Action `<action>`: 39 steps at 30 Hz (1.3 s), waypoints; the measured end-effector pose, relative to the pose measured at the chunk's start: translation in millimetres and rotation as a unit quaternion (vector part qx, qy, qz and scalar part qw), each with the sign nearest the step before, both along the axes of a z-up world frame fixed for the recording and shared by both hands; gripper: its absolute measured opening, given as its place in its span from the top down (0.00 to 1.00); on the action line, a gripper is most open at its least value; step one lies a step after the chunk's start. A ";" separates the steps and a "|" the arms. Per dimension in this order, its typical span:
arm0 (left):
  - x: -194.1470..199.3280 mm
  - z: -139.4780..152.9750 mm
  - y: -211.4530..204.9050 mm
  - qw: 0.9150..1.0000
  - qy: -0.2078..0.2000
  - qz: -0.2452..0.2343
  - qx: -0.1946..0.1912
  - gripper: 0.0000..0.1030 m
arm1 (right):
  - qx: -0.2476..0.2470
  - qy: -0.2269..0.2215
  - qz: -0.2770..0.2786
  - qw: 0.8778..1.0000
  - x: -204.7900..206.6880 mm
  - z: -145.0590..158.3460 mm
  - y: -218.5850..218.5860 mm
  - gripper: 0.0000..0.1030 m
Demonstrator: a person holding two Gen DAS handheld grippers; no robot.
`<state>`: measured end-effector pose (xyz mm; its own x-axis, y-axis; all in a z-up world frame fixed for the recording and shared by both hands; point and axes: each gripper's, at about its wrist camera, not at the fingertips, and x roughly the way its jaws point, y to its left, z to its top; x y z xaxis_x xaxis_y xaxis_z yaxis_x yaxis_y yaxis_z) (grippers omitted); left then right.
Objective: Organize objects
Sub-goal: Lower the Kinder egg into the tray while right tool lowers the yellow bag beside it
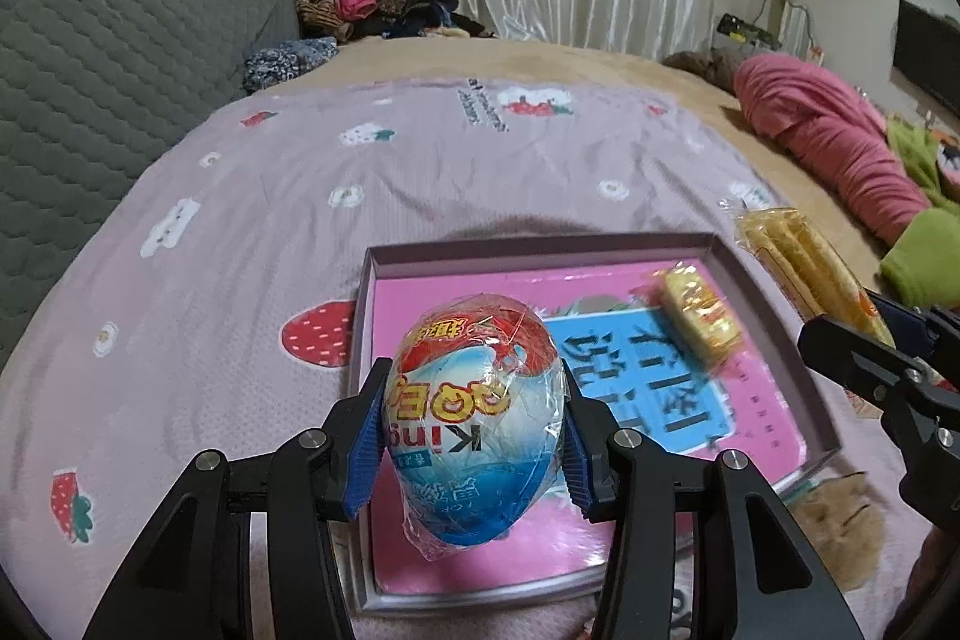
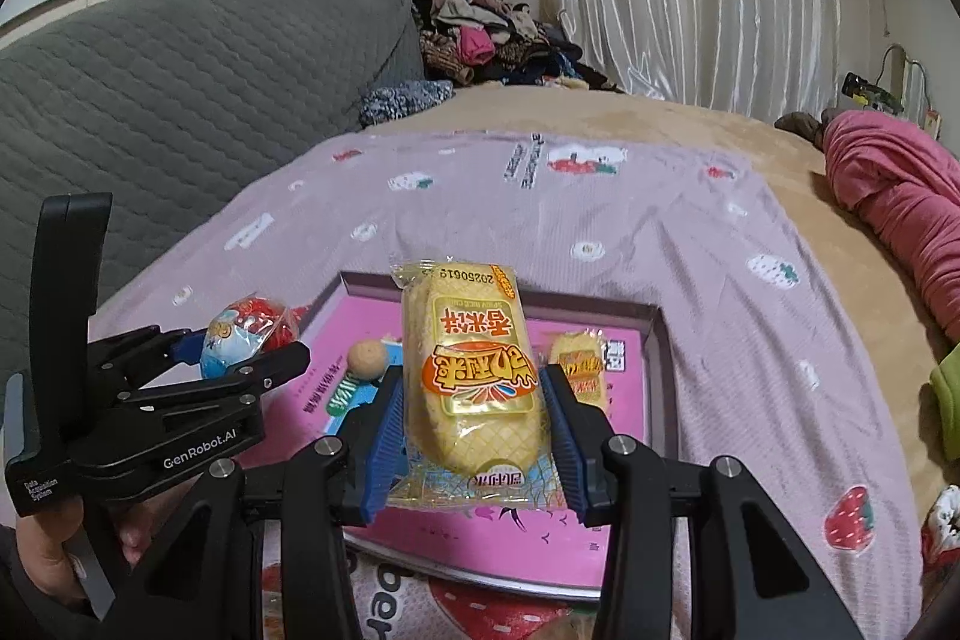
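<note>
Above the shallow box (image 1: 774, 304), whose floor holds a pink book (image 1: 510, 538), the left gripper (image 1: 474, 436) clamps a foil-wrapped toy egg (image 1: 474, 436). Beside it, the right gripper (image 2: 474, 424) pinches a yellow rice-cracker packet (image 2: 474, 376); a smaller yellow snack (image 2: 579, 364) lies inside the box.

Your right gripper (image 2: 474, 436) clamps a yellow rice-cracker packet (image 2: 474, 376) between its blue pads, held over a shallow box (image 2: 657, 370) with a pink book inside. A smaller yellow snack (image 2: 579, 370) and a tan ball (image 2: 367, 358) lie in the box. At left, your left gripper (image 2: 240, 346) grips a wrapped toy egg (image 2: 246, 334).
</note>
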<state>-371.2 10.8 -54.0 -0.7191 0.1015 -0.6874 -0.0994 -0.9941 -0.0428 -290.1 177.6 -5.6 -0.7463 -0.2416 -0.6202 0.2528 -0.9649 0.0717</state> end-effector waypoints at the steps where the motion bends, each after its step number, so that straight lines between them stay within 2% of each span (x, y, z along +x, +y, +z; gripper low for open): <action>1: -3.1 -5.9 0.0 1.000 -0.007 -0.002 0.004 0.50 | -0.001 -0.006 0.001 1.000 -2.8 -5.8 -0.4 0.57; 9: -16.9 -36.0 2.0 1.000 -0.018 -0.002 0.011 0.50 | 0.015 -0.035 0.008 0.999 -20.7 -39.6 -11.0 0.57; 20: -35.7 -63.5 -6.1 0.997 -0.075 0.002 0.035 0.50 | 0.029 -0.077 -0.014 0.996 -39.9 -76.6 -4.7 0.57; 28: -40.9 -68.9 -6.1 0.995 -0.088 0.000 0.040 0.50 | 0.044 -0.093 -0.030 0.994 -45.4 -84.5 -3.5 0.56; 39: -42.0 -68.9 -7.6 0.994 -0.099 -0.005 0.049 0.50 | 0.037 -0.106 -0.030 0.993 -48.8 -89.9 -2.4 0.56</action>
